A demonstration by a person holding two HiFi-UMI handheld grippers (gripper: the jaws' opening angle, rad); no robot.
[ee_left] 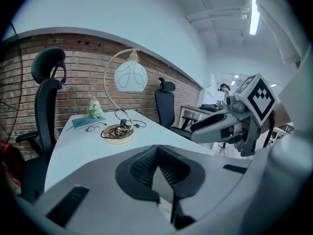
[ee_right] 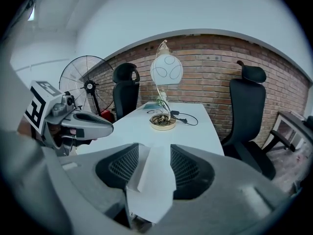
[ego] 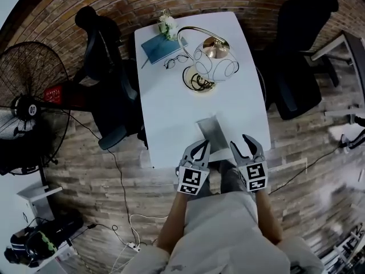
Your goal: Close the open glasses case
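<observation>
Grey glasses case [ego: 212, 131] lies at the white table's [ego: 239, 96] near edge. The left gripper [ego: 205, 145], jaws tip to tip, sits at its near left corner. The right gripper [ego: 240, 141], jaws spread apart, hovers just right of it.

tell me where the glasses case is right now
In the head view the grey glasses case lies at the near edge of the white table, just ahead of the left tongs and right tongs.
</observation>
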